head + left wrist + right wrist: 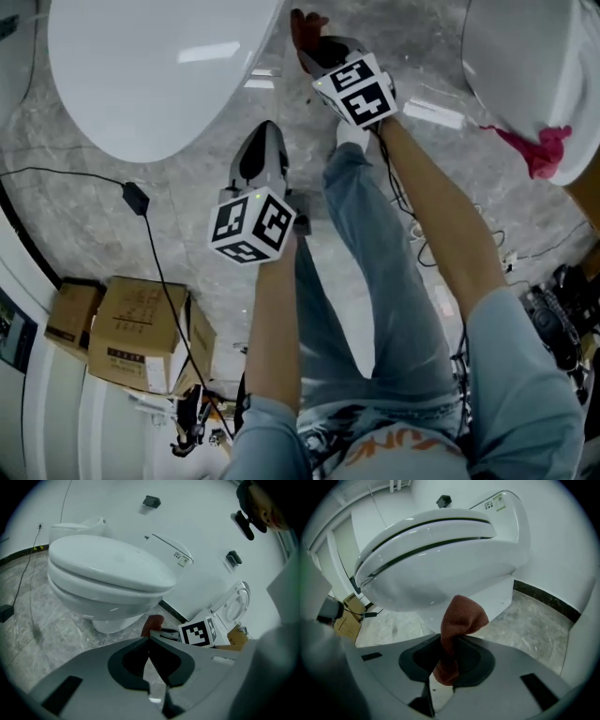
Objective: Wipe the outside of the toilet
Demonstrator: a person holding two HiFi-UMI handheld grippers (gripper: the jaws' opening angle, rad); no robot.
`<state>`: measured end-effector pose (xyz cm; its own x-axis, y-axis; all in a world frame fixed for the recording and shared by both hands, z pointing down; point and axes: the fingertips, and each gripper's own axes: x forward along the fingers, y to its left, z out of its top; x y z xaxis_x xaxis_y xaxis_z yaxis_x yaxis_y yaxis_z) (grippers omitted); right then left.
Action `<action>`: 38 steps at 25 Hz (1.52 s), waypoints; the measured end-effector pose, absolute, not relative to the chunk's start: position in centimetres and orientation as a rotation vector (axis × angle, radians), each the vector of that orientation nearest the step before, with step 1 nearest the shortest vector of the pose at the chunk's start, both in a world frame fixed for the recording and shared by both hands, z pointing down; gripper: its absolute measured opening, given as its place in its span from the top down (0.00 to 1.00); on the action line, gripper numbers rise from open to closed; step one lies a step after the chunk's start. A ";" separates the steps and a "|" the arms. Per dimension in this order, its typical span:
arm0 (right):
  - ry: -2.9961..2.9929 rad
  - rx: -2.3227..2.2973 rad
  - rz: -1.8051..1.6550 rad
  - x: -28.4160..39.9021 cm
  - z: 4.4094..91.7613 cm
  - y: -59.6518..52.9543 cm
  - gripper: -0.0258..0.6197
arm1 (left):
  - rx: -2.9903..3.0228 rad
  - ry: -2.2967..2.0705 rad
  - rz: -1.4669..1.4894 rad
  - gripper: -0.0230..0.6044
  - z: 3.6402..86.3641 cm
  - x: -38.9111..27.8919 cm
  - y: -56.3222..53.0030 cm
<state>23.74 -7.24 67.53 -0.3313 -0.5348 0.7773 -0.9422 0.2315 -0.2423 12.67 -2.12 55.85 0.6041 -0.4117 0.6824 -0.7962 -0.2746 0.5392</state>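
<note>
1. The white toilet (pixel 141 66) stands with its lid closed on the grey marble floor (pixel 84 216).
2. The left gripper (pixel 150 637) hangs beside the toilet's bowl, apart from it, with its jaws pressed together on nothing.
3. The right gripper (pixel 449 643) points at the toilet's bowl, with its jaws clamped on a cloth.
4. The reddish-brown cloth (pixel 460 618) sticks up close under the toilet's bowl.

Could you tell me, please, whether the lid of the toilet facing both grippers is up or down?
Down: the lid lies flat on the bowl, thin dark seams between, behind the red cloth.
</note>
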 end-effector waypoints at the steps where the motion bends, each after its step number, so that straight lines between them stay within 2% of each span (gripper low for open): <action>1: -1.971 1.345 0.955 23.9 67.7 -8.0 0.85 | 1.899 -0.968 0.525 0.97 56.1 12.9 -2.6; 9: -1.974 1.428 0.998 27.4 69.4 -13.5 0.85 | 1.857 -0.949 0.564 0.97 58.8 15.1 -1.8; 13: -2.007 1.351 0.891 27.3 70.3 -15.3 0.85 | 1.835 -0.978 0.536 0.97 59.6 15.0 -2.4; 21: -2.046 1.181 0.761 23.8 71.1 -15.8 0.85 | 1.837 -0.973 0.495 0.97 59.5 14.3 -2.3; 38: -2.047 1.134 0.685 16.7 69.4 -11.9 0.85 | 1.822 -1.015 0.427 0.97 59.0 6.7 -1.1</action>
<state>16.68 -11.85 69.36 -0.3814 -0.5066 0.7732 -0.8701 0.4793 -0.1151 6.67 -1.14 59.02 0.5909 -0.4542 0.6668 -0.7941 -0.1818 0.5799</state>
